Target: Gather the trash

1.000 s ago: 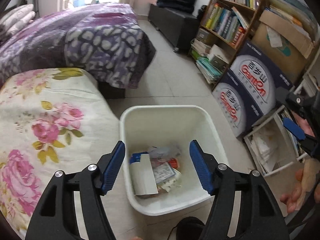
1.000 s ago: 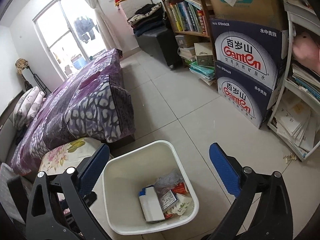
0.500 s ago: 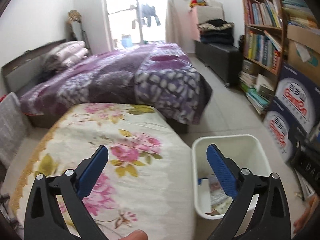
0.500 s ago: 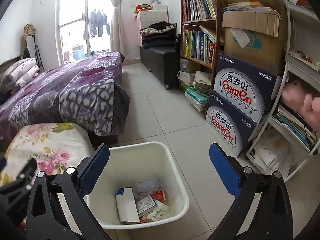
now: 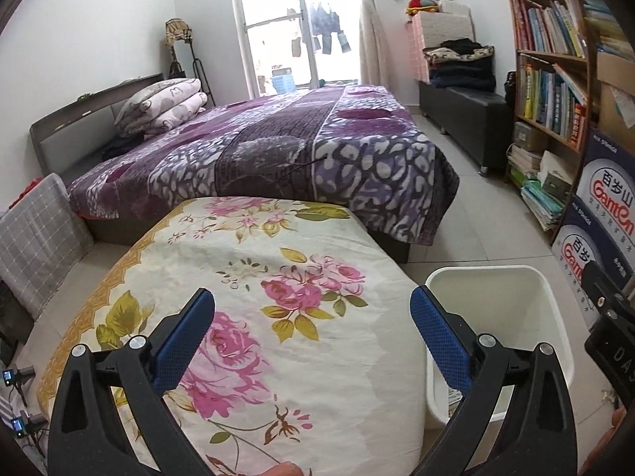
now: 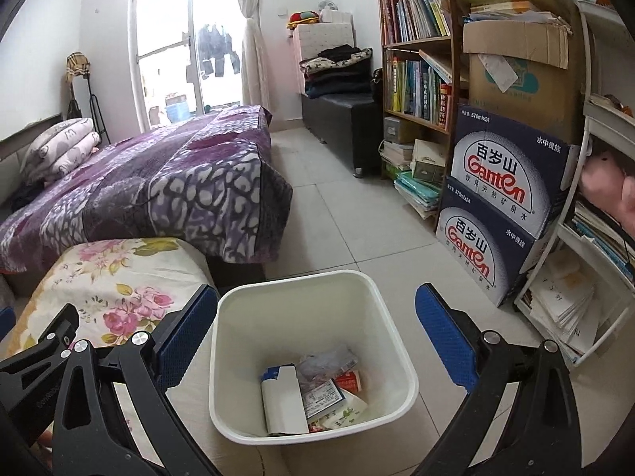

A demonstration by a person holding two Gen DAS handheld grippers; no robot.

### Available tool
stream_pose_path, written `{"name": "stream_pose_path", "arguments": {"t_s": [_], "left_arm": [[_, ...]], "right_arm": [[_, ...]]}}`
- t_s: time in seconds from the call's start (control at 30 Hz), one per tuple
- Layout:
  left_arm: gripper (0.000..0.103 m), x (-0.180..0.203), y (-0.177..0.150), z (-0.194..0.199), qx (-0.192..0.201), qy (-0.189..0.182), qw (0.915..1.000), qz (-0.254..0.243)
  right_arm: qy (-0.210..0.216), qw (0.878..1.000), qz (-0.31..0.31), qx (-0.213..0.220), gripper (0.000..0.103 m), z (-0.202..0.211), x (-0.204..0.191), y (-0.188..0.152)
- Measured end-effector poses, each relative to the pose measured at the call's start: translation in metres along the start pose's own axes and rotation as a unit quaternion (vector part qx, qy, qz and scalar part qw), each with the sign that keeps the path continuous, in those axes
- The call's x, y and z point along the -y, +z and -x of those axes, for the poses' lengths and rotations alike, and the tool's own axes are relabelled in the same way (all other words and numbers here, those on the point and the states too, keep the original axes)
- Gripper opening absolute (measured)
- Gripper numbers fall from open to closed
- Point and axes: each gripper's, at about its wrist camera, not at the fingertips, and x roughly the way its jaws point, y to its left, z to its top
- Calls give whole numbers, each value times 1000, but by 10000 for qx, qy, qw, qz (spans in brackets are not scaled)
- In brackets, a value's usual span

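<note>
Left gripper (image 5: 311, 313) swung from bin (image 5: 555, 317) to cushion (image 5: 246, 277).

White bin (image 6: 313, 357), pink-flowered cream cloth (image 5: 254, 277), purple patterned blanket (image 5: 278, 150).

Daylight pours through a far window (image 5: 293, 35) into a white-walled bedroom. A purple-covered bed (image 5: 285, 150) fills the left, a wooden bookshelf (image 6: 420, 59) lines the right wall, with pale floor tiles (image 6: 357, 218) between them.

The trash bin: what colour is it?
White; the trash bin shows best in the right wrist view.
</note>
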Motion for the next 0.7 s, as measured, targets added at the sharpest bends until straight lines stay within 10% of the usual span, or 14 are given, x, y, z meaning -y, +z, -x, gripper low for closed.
{"name": "stream_pose_path", "arguments": {"t_s": [0.7], "left_arm": [[96, 5, -2, -4, -75, 84, 9999, -14]], "right_arm": [[-46, 9992, 333, -224, 96, -10, -7, -8]]}}
